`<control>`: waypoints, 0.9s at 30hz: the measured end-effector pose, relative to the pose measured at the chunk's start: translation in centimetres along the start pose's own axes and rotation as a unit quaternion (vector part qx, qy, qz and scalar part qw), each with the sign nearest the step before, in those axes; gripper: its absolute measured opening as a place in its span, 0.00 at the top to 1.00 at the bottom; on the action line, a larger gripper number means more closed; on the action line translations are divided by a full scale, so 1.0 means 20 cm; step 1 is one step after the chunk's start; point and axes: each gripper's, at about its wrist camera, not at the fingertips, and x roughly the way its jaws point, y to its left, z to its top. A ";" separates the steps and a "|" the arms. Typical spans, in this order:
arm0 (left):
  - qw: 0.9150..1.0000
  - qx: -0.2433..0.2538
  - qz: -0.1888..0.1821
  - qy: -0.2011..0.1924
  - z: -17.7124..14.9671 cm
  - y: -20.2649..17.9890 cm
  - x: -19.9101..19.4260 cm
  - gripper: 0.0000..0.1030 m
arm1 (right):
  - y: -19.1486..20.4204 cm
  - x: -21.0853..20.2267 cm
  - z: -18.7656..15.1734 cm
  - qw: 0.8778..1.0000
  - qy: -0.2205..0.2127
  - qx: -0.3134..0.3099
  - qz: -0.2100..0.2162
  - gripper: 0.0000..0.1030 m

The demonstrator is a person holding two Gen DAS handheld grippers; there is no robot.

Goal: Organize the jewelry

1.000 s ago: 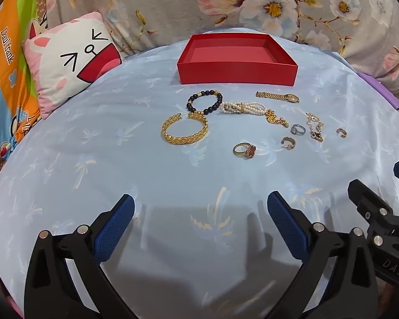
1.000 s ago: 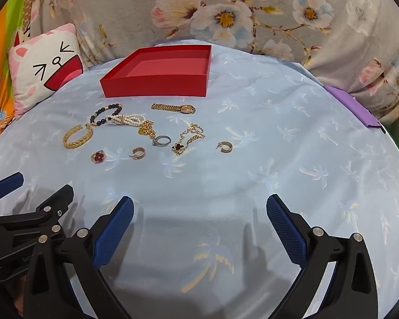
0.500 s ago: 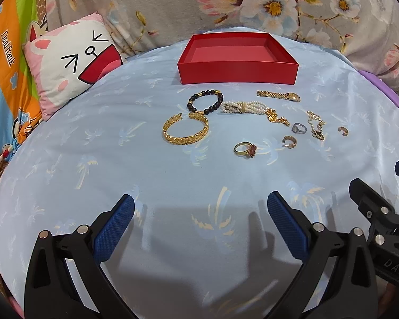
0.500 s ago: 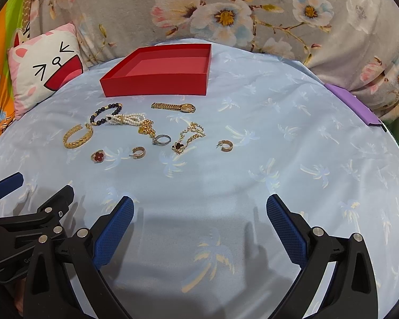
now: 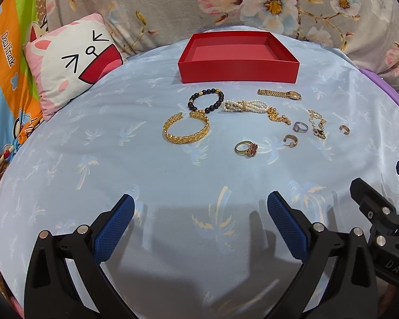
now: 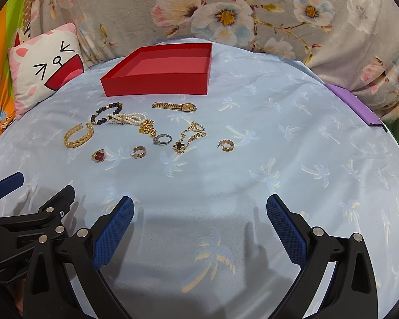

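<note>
left claw [image 5: 199,212] spread wide, right claw [image 6: 199,212] likewise, red box [image 5: 238,75] empty

Bare blue sheet [image 5: 199,186] fills the lower middle of both views, open for passage. Above it, mid-frame, scattered jewelry lies close together: gold bangle [image 5: 186,130], pearl bracelet [image 5: 246,105], rings. The red box [image 5: 238,75] blocks the upper centre; a pillow [image 5: 71,66] crowds the upper left.
</note>
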 end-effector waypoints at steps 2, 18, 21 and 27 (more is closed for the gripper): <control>1.000 0.000 0.000 0.000 0.00 -0.01 0.00 0.05 | 0.00 0.00 0.00 1.000 0.001 0.000 0.000 0.05; 1.000 0.001 0.001 0.001 -0.01 0.00 0.01 0.06 | 0.01 0.01 -0.01 1.000 0.003 -0.001 0.000 0.05; 1.000 0.001 0.001 0.001 -0.01 0.00 0.01 0.06 | 0.01 0.01 -0.01 1.000 0.003 -0.001 0.000 0.05; 1.000 0.002 0.001 0.002 -0.02 0.00 0.01 0.06 | 0.01 0.01 -0.01 1.000 0.004 -0.001 0.000 0.05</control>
